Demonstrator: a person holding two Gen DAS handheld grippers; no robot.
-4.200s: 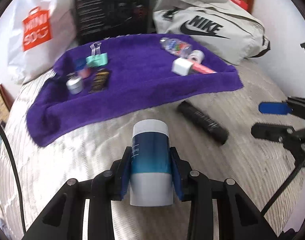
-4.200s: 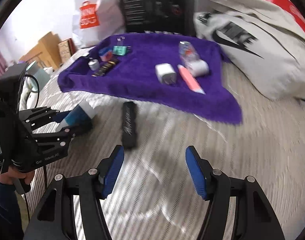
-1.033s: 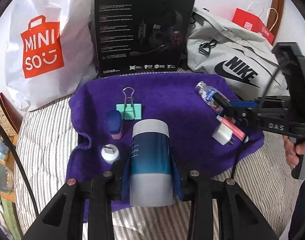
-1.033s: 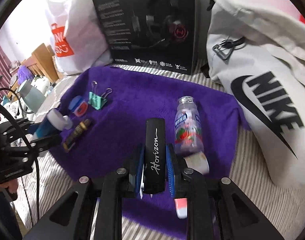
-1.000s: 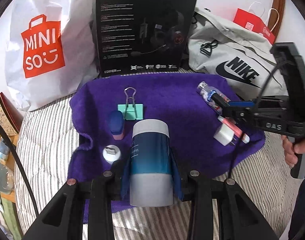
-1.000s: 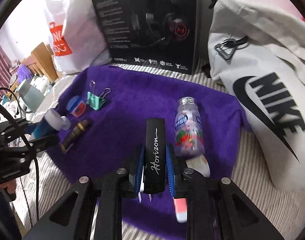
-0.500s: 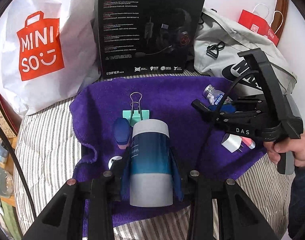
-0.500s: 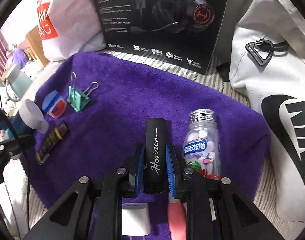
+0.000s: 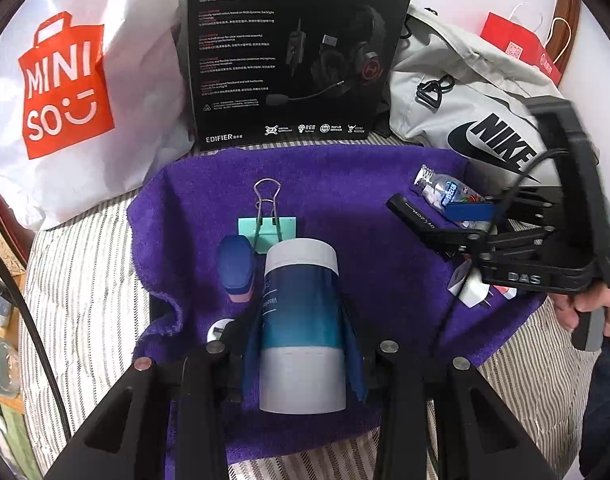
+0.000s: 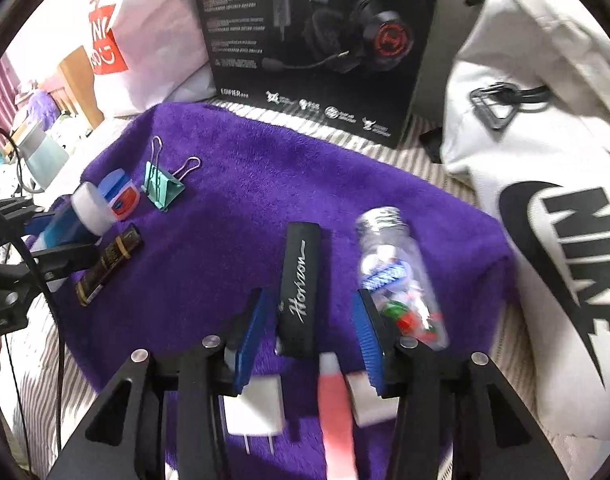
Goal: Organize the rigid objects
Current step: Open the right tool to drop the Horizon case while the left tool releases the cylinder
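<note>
right gripper (image 10: 307, 334) jaws spread, black case (image 10: 301, 284) released on purple towel (image 10: 241, 184) just left of the candy bottle (image 10: 397, 276); left gripper (image 9: 301, 344) clenched on blue-white tube (image 9: 301, 320), over towel's near-left part, not yet placed.

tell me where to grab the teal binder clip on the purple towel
Grip the teal binder clip across its body, coming from above: it lies on the purple towel with the wire handles splayed outward, thin and springy, so the wedge-shaped body is the firmer hold.
</note>
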